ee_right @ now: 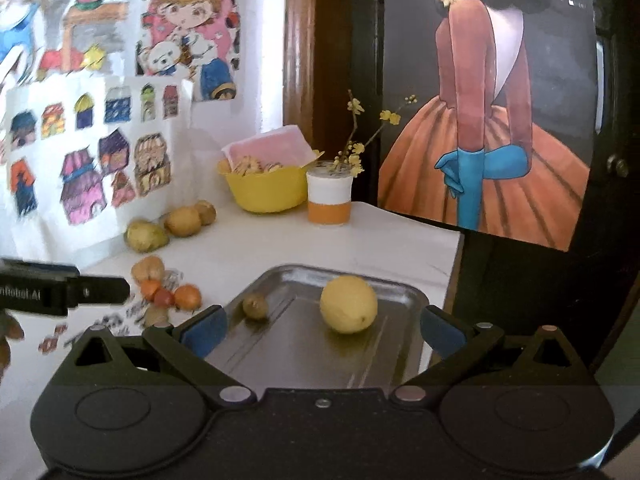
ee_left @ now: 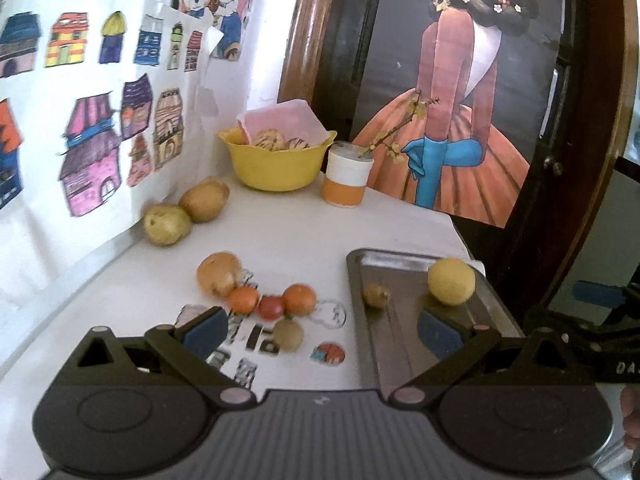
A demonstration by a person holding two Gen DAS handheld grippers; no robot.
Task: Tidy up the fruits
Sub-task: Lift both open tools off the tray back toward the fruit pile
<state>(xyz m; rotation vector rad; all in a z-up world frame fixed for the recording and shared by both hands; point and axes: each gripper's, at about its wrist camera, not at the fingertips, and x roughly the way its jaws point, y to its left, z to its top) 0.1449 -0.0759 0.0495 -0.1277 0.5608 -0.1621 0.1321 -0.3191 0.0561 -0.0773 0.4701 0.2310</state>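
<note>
Lemon (ee_right: 349, 304), perhaps 1 kiwi (ee_right: 255, 305), on tray (ee_right: 404, 294)

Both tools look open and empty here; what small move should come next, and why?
Probably ease the open left tool forward onto the small brown fruit between its fingers. The tray holds only a lemon and one small fruit; more wait on the table.

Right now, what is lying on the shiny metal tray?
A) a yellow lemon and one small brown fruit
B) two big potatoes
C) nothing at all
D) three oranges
A. The metal tray holds just a yellow lemon and a small brown fruit; the orange fruits and potatoes sit on the white table beside it.
</note>
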